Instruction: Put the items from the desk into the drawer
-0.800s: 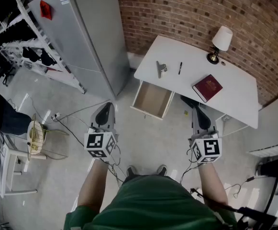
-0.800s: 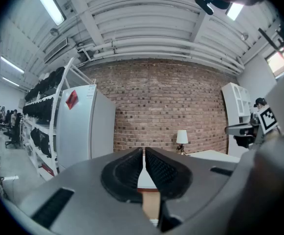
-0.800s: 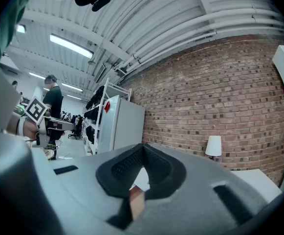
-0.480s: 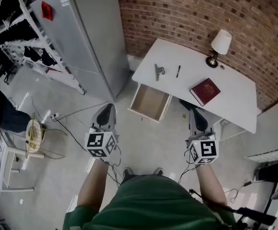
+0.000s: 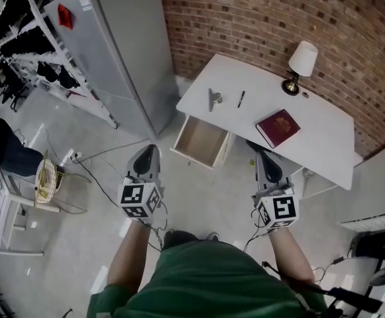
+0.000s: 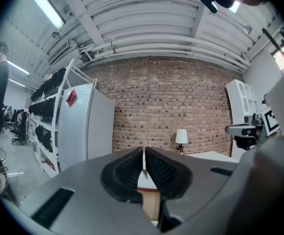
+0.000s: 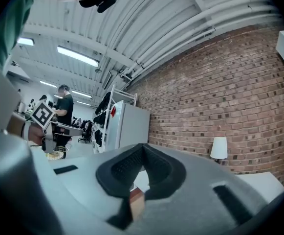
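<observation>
White surface (image 5: 325,141) ahead carries a clip (image 5: 213,99), a pen (image 5: 240,99) lying lengthwise away from us, and a red book (image 5: 277,128). Our right gripper (image 5: 264,155), clenched empty, is nearest the book, though well apart. Our left gripper (image 5: 148,148), also clenched empty, faces the open drawer (image 5: 199,141).
</observation>
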Demonstrator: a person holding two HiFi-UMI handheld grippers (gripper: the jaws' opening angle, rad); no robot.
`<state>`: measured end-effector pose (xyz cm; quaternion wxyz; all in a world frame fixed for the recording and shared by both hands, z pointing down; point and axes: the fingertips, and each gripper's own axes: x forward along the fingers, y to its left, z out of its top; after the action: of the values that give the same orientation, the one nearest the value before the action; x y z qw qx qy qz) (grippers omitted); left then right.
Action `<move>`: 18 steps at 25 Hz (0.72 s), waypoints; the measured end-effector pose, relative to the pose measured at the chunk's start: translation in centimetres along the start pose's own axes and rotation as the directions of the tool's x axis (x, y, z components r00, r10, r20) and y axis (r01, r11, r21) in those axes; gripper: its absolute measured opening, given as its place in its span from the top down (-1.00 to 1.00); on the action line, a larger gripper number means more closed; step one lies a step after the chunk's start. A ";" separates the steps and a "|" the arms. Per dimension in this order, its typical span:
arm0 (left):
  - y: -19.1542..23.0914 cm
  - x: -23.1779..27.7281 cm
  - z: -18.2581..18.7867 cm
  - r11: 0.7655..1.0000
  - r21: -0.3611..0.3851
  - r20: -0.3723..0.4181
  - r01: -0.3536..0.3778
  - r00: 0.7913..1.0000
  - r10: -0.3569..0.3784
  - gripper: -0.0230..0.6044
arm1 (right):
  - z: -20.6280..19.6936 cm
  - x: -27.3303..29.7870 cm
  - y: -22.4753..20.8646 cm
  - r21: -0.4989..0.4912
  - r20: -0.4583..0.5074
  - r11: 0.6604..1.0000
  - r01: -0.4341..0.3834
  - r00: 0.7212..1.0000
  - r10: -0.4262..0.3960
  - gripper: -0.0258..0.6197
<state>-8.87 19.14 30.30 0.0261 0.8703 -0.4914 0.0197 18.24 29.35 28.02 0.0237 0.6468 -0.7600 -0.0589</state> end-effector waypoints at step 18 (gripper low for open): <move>-2.7 6.0 -2.1 0.999 0.007 -0.064 0.041 0.997 -0.040 0.87 | -4.0 0.4 -6.1 0.051 -0.045 0.996 0.078 0.996 -0.075 0.91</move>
<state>-3.49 15.49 32.71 0.0385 0.8792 -0.4725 0.0487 24.58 27.81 31.29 0.0204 0.6770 -0.7353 -0.0257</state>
